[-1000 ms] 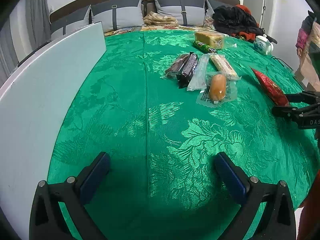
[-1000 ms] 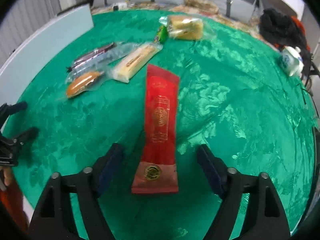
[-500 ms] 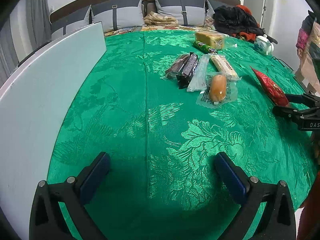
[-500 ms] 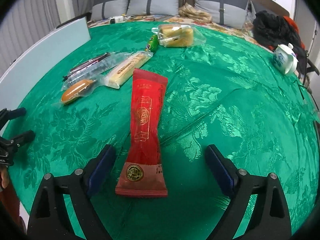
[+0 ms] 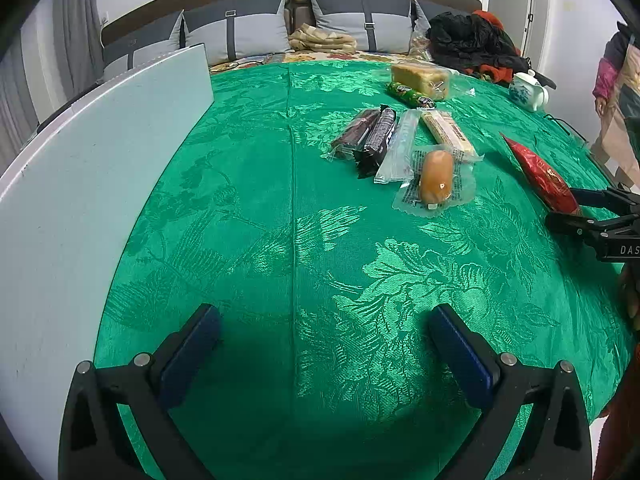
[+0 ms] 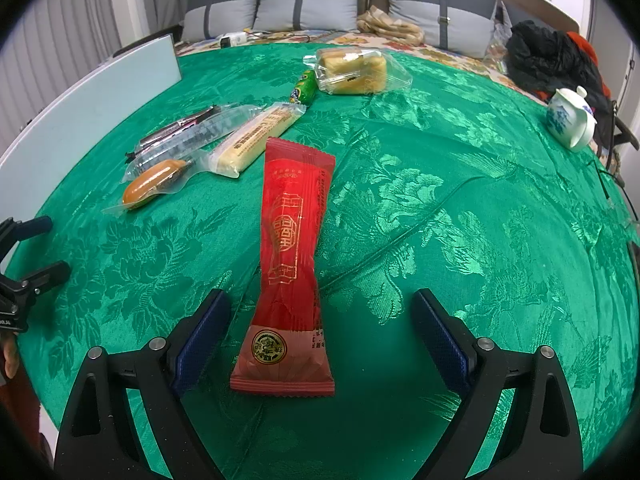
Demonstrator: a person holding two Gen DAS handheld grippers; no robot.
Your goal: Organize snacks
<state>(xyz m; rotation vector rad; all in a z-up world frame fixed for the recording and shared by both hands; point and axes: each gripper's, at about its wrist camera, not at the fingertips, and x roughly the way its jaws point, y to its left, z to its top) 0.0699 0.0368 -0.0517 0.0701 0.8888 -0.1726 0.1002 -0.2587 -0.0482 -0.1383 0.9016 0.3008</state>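
We've pulled our right claw [image 6: 320,336] back from the red snack packet [image 6: 294,248], fingers wide apart, packet lying flat on the green counter [image 6: 480,200]. Left claw [image 5: 320,344] hangs open, empty. Placement looks finished.

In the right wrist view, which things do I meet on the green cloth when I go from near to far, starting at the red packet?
Red packet → sausage in clear wrap → pale yellow bar → small green candy → wrapped cake.
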